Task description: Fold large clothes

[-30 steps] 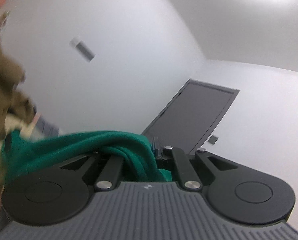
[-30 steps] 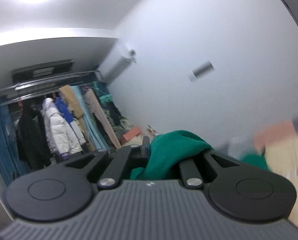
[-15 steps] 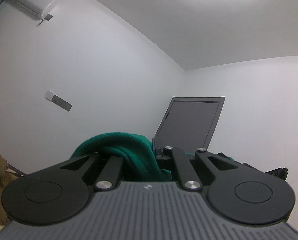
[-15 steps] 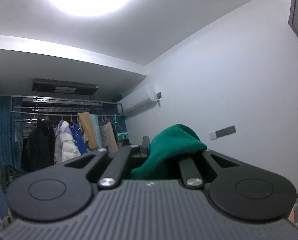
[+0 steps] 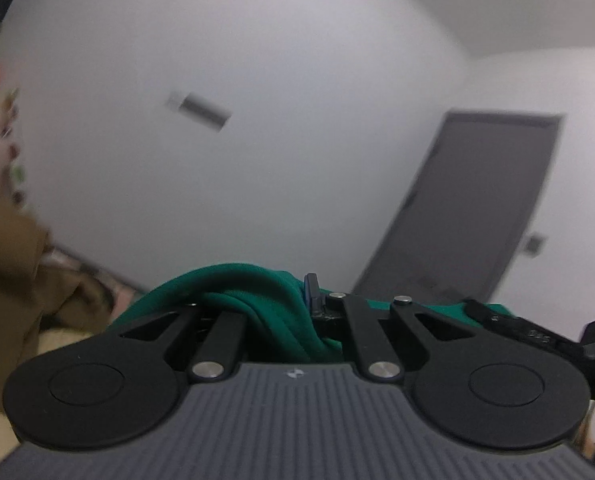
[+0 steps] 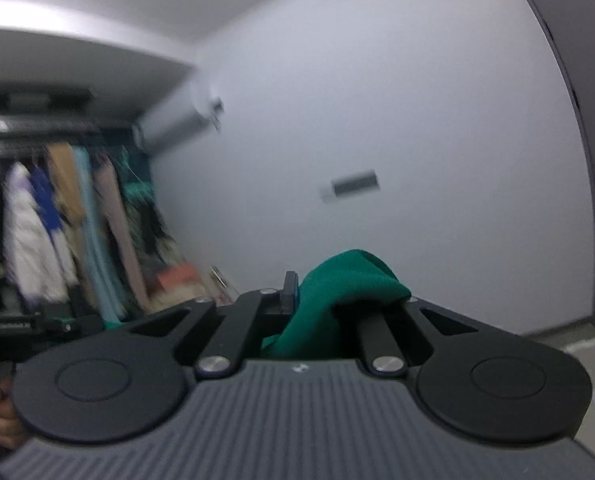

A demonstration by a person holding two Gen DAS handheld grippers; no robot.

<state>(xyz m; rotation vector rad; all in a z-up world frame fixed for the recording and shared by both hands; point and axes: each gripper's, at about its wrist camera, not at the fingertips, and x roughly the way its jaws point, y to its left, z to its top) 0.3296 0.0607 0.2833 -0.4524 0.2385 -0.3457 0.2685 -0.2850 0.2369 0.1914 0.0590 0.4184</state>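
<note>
left gripper (image 5: 297, 300) clamped on bunched green garment (image 5: 257, 292), right gripper (image 6: 313, 300) clamped on another fold of it (image 6: 345, 280), cloth held up between jaws, white wall (image 5: 297, 120), grey door (image 5: 477, 208), hanging clothes rack (image 6: 57, 220) at left, blurred

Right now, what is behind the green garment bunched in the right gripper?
Behind the green garment in the right gripper is bare white wall with a small plate. The fabric hides the right-side finger.

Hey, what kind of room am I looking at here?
Probably a bedroom or laundry room at home: clothes hang on a rail, an air conditioner sits high on the wall, and there is a grey door.
</note>
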